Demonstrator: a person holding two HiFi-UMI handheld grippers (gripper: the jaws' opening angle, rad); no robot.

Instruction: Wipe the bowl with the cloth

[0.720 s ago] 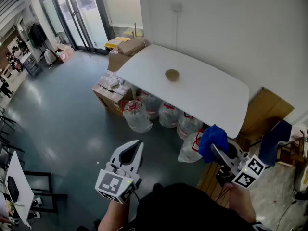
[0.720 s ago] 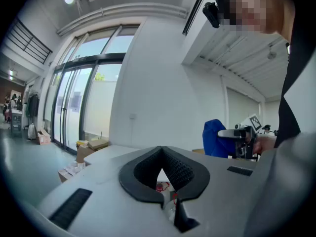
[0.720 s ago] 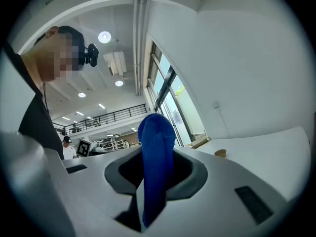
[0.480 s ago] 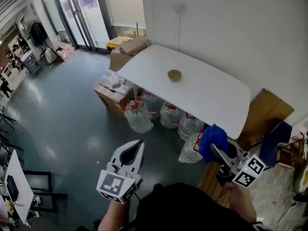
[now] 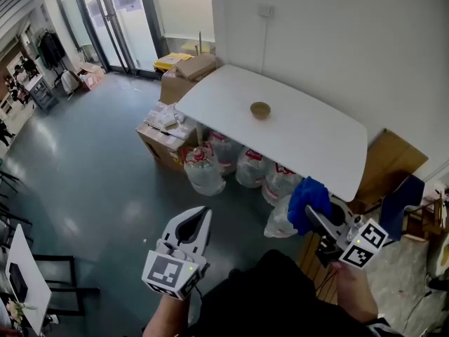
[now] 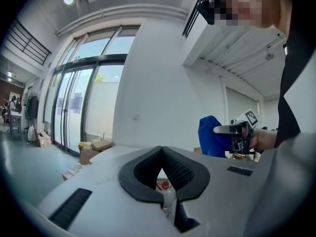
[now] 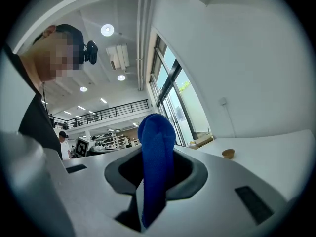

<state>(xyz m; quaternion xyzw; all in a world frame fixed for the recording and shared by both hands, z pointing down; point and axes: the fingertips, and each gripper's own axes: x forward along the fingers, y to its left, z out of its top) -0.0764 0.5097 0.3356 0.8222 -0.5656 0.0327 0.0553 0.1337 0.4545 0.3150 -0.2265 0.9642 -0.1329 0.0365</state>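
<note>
Head view: shows a small round bowl (image 5: 260,109), tan, shallow, open side up, too small for any detail inside. Sits alone on the white table (image 5: 309,142), near the table's middle, a little toward its far edge. Lies well apart from both grippers, beyond the table's near edge and a stretch of grey floor (image 5: 105,188). Under the table: clear plastic water jugs (image 5: 203,170) in a row. Beside the table's left end: cardboard boxes (image 5: 165,137).

Right gripper (image 5: 311,215): clamped on a blue cloth (image 5: 309,196), off the table, just short of its near edge by the right corner. Right gripper view bears out the grip: cloth pinched upright between the jaws, a bunched fold standing above them and a tail hanging below. Also catches the bowl as a small tan disc to the right of the cloth, far off on the table top, touching nothing else.

Left gripper (image 5: 199,216): jaws pressed together with nothing between them, out over the floor, well short of the table's near left side. Left gripper view: pads meeting at the tips, a gap only in the hollow behind them. Off to the right, the cloth in the other gripper.
</note>
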